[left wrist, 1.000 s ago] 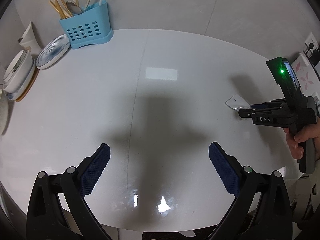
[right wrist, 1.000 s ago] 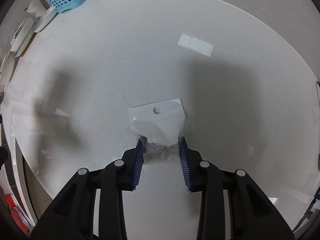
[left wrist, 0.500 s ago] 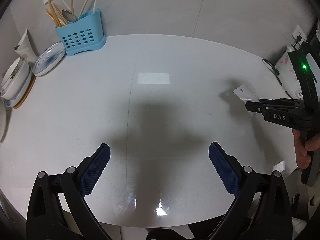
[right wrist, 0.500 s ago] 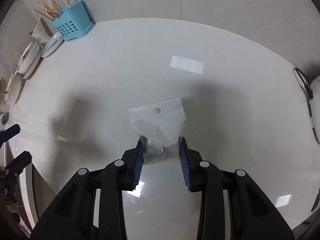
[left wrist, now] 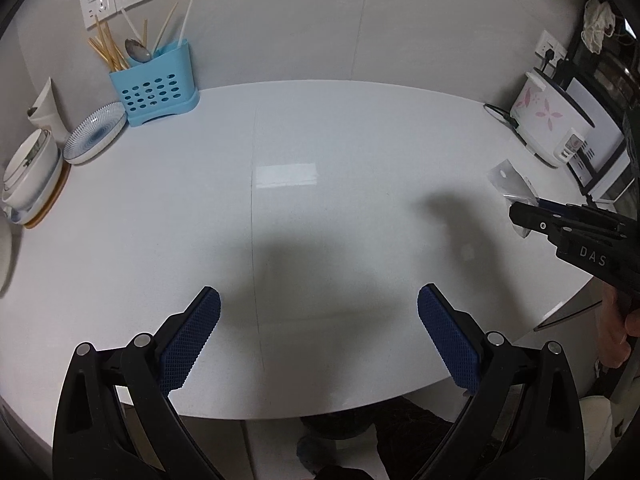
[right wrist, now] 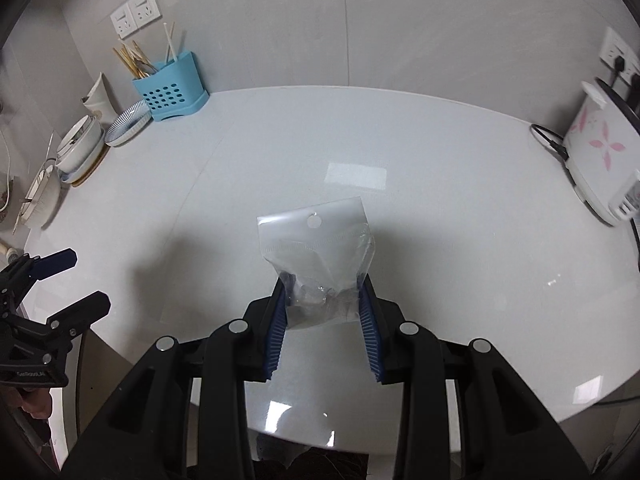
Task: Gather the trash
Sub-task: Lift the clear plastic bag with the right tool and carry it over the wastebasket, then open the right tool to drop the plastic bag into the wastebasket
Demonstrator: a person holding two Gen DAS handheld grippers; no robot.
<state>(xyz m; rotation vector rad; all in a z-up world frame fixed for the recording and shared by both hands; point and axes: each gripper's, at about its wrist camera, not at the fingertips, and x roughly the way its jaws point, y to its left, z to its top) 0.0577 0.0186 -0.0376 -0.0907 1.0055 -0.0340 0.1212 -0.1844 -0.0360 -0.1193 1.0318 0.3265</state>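
The right gripper (right wrist: 324, 312) is pinched on the bottom of a clear plastic bag (right wrist: 316, 248), holding it above the white table (right wrist: 440, 160), while the left gripper (left wrist: 318, 340) hangs wide open with nothing in it. No bin shows in either view, so I'd guess the job now is carrying the bag off the table to wherever the trash goes. Just keep the squeeze steady, since that slick film could slip out, and keep the floppy top clear of the rice cooker (right wrist: 600, 148) on the way.
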